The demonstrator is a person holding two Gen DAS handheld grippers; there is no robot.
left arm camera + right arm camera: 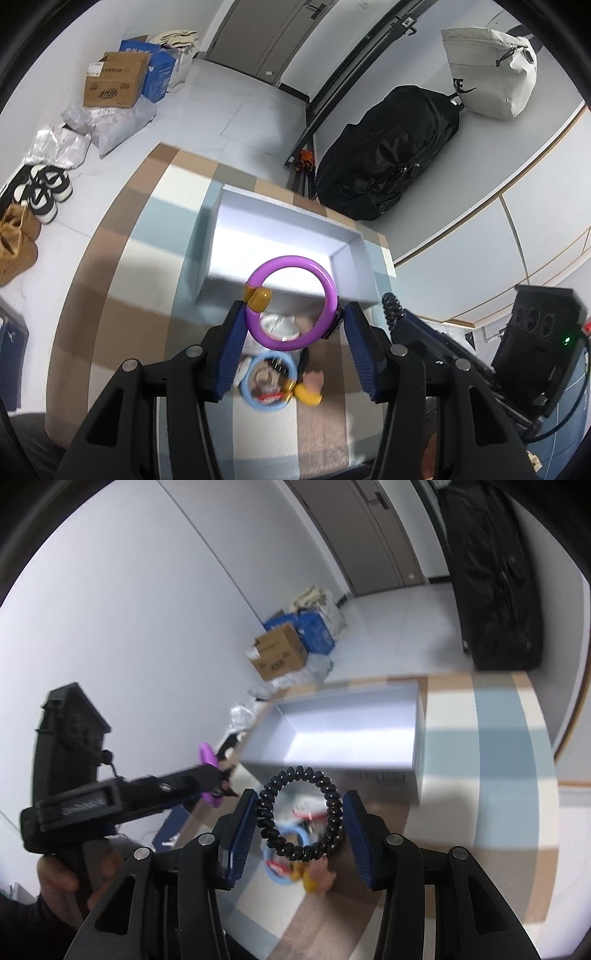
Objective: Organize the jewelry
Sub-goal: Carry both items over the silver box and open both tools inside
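Observation:
A purple bangle point(291, 263) with a gold clasp hangs between the blue pads of my left gripper point(294, 308), which is shut on it just short of the open white box point(280, 206). In the right wrist view, my right gripper point(300, 795) is shut on a black spiral bracelet point(266, 821), lifted above the table near the box point(351, 731). The left gripper point(218, 779) with the purple bangle point(206, 754) shows at the left there. The box looks empty inside.
Under both grippers lie a light blue ring point(264, 406), a pink and yellow charm point(312, 387) and other small items on a checked cloth point(110, 295). A black bag point(388, 155), cartons point(114, 79) and shoes point(44, 192) stand on the floor beyond.

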